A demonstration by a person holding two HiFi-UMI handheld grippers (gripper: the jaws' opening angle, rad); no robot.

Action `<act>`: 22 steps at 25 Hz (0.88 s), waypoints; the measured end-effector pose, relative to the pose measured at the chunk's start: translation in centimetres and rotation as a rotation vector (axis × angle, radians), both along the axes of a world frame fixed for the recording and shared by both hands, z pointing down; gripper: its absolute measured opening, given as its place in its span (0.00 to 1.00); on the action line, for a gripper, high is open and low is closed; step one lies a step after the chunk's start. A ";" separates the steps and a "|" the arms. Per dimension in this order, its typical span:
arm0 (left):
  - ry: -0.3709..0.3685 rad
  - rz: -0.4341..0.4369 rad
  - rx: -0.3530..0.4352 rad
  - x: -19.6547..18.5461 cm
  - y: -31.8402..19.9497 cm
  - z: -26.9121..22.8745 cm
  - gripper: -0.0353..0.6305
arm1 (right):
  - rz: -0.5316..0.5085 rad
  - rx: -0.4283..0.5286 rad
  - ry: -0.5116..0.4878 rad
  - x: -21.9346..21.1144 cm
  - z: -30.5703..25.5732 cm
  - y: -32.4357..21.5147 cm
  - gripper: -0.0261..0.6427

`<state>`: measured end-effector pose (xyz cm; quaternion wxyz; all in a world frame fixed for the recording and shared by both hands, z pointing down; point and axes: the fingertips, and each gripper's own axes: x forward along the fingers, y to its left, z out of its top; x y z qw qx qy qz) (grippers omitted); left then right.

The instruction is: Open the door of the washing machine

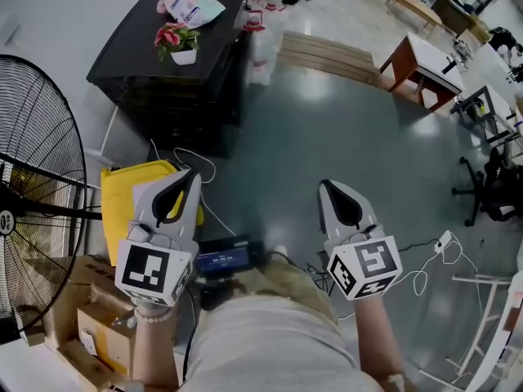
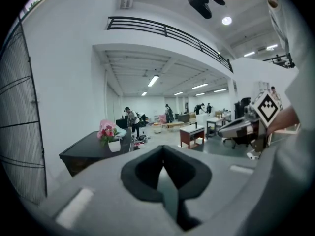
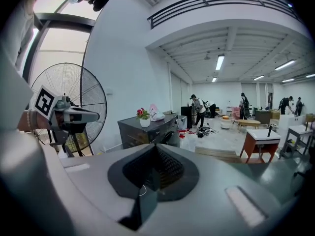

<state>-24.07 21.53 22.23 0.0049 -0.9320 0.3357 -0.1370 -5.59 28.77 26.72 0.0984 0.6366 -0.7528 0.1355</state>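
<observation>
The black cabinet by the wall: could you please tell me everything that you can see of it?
The black cabinet is a low, boxy piece with a flat, matt top and a dark front crossed by horizontal lines. It stands upright on the grey floor, close beside the white wall. On its top sit a white pot of pink flowers and a pink-and-white bag. Nothing else can be seen touching it.

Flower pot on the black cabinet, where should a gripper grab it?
Probably round the white pot, coming in level from the side. It stands upright on the cabinet and flowers cover its top, so a gripper from above might crush them.
</observation>
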 end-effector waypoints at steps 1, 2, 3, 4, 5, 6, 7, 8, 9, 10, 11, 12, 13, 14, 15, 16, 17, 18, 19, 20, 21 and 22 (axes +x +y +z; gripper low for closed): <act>0.002 0.004 -0.004 0.2 0.1 0.0 0.05 | -0.005 -0.003 0.015 0.1 0.1 0.0 0.04; 0.004 0.010 -0.011 0.4 0.2 0.1 0.08 | -0.010 -0.006 0.028 0.1 0.2 0.0 0.04; 0.005 0.016 -0.018 0.5 0.3 0.1 0.09 | -0.012 -0.011 0.037 0.2 0.2 0.0 0.05; 0.004 0.020 -0.022 0.7 0.4 0.1 0.09 | -0.012 -0.015 0.039 0.3 0.3 0.0 0.05; 0.002 0.024 -0.023 0.9 0.4 0.1 0.11 | -0.009 -0.018 0.034 0.4 0.3 -0.1 0.05; -0.001 0.025 -0.023 1.1 0.5 0.1 0.12 | -0.005 -0.019 0.025 0.6 0.2 -0.1 0.07; -0.003 0.025 -0.021 1.2 0.6 0.1 0.14 | -0.001 -0.018 0.013 0.8 0.2 -0.1 0.11; -0.004 0.023 -0.020 1.4 0.6 0.0 0.16 | 0.001 -0.017 0.003 1.0 0.1 -0.1 0.14; -0.002 0.019 -0.018 1.5 0.7 -0.1 0.17 | 0.000 -0.014 -0.005 1.3 0.0 -0.2 0.16; 0.001 0.013 -0.017 1.6 0.7 -0.2 0.17 | -0.003 -0.012 -0.010 1.5 0.0 -0.2 0.17; 0.004 0.006 -0.016 1.7 0.7 -0.2 0.17 | -0.009 -0.010 -0.012 1.7 -0.1 -0.3 0.19; 0.005 -0.002 -0.016 1.8 0.8 -0.3 0.18 | -0.015 -0.008 -0.013 1.9 -0.1 -0.3 0.19; 0.006 -0.010 -0.015 2.0 0.8 -0.3 0.18 | -0.021 -0.006 -0.012 2.2 -0.1 -0.4 0.19; 0.005 -0.016 -0.013 2.1 0.9 -0.4 0.18 | -0.028 -0.002 -0.012 2.4 -0.2 -0.5 0.20; 0.005 -0.022 -0.010 2.3 0.9 -0.5 0.18 | -0.036 0.003 -0.011 2.6 -0.2 -0.6 0.20; 0.005 -0.028 -0.007 2.5 1.0 -0.5 0.18 | -0.044 0.009 -0.011 2.9 -0.3 -0.6 0.20; 0.005 -0.034 -0.005 2.7 1.2 -0.6 0.18 | -0.052 0.013 -0.010 3.2 -0.3 -0.6 0.20; 0.004 -0.042 -0.004 2.9 1.3 -0.7 0.18 | -0.058 0.016 -0.010 3.5 -0.3 -0.6 0.20; 0.003 -0.051 -0.003 3.2 1.4 -0.7 0.18 | -0.065 0.017 -0.011 3.8 -0.3 -0.5 0.20; 0.001 -0.059 -0.003 3.5 1.5 -0.7 0.18 | -0.070 0.017 -0.012 4.2 -0.3 -0.4 0.20; 0.000 -0.065 -0.003 3.8 1.7 -0.7 0.18 | -0.074 0.015 -0.013 4.6 -0.2 -0.3 0.20; -0.001 -0.071 -0.002 4.2 1.8 -0.7 0.18 | -0.078 0.012 -0.014 5.0 -0.2 -0.3 0.20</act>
